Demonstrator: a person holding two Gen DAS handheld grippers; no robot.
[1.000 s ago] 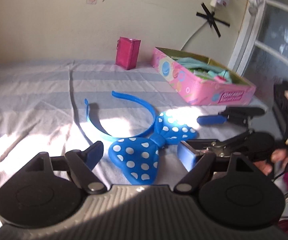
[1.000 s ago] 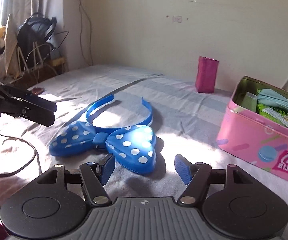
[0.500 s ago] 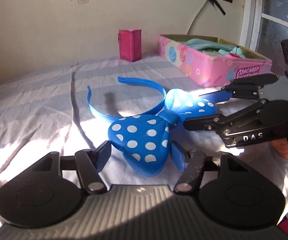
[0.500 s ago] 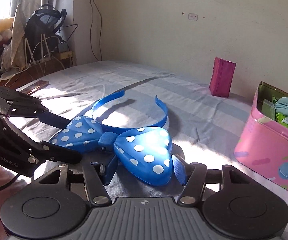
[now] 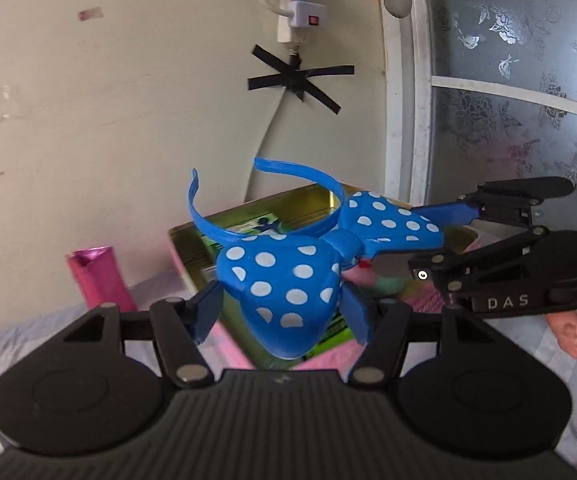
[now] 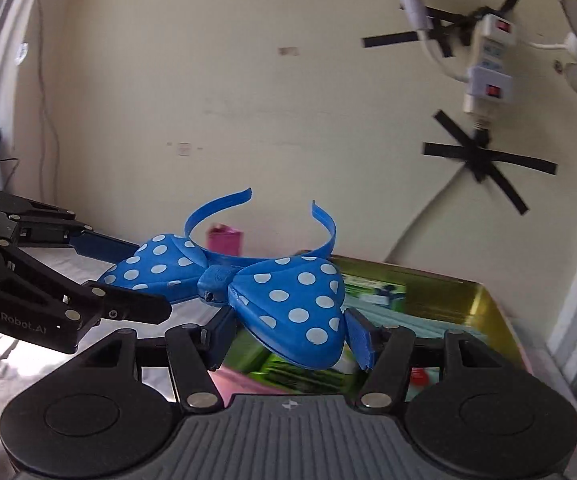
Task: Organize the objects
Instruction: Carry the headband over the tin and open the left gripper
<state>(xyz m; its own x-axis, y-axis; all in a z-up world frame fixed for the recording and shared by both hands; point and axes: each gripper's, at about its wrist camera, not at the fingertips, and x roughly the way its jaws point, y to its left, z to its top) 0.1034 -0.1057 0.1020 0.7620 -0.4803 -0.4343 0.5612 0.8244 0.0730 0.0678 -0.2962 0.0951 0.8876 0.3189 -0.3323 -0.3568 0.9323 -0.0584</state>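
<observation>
A blue headband with a big white-dotted bow hangs in the air above the open pink biscuit tin. My left gripper is shut on one lobe of the bow. My right gripper is shut on the other lobe. Each gripper shows in the other's view, the right one at the right, the left one at the left. The tin holds green and teal items.
A small pink box stands left of the tin by the wall. A power strip and taped cable hang on the wall above. A frosted window is at the right. The striped bedsheet lies below.
Both grippers closed on the bow's two lobes and lifted the headband off the bed, carrying it to above the tin.
</observation>
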